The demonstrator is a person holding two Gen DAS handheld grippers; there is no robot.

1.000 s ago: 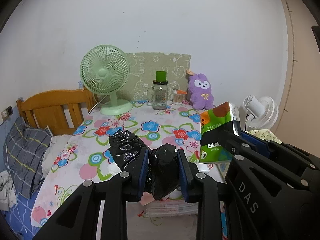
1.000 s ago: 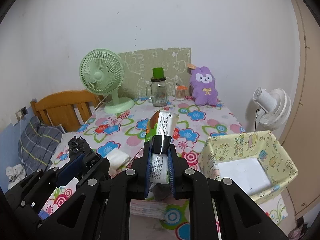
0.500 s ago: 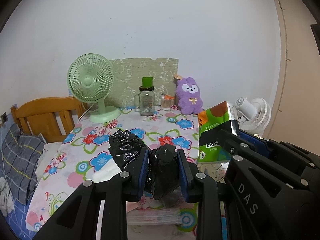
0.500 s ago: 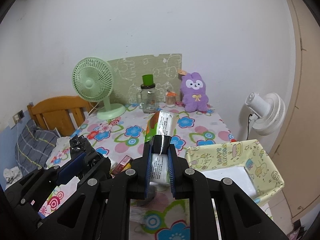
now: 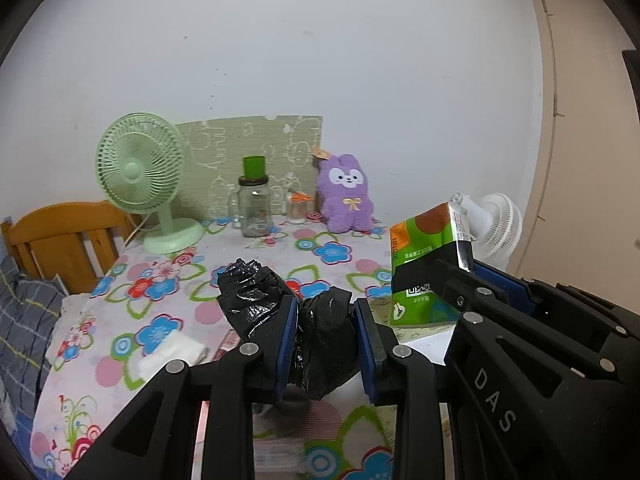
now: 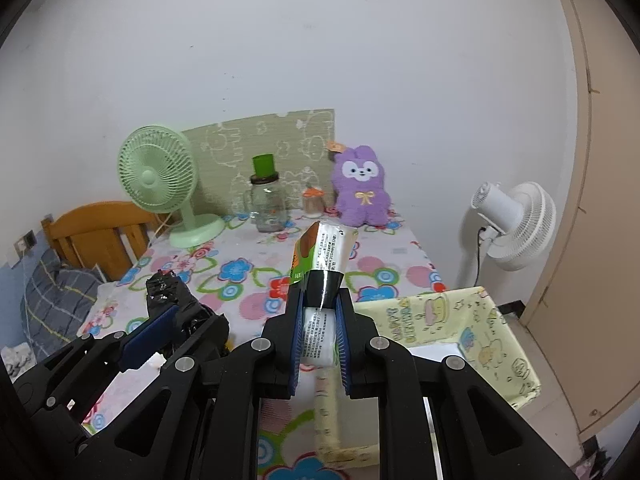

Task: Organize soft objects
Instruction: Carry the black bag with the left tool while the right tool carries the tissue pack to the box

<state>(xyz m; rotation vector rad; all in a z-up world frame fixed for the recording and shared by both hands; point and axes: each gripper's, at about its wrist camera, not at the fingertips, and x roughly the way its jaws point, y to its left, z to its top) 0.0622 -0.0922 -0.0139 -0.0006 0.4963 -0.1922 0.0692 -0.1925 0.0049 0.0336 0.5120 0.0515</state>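
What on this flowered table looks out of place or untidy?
Near the left edge of the flowered table, a crumpled white tissue lies loose beside a small red-striped packet. Nothing looks spilled or broken; the glass jar and purple plush rabbit stand upright at the back.

Looking like a home bedroom: wooden headboard (image 5: 60, 236) and plaid bedding (image 5: 24, 312) sitting beside a table in a flowered cloth (image 5: 168, 292), carrying a green desk fan (image 5: 140, 168) and purple plush rabbit (image 5: 347, 194).
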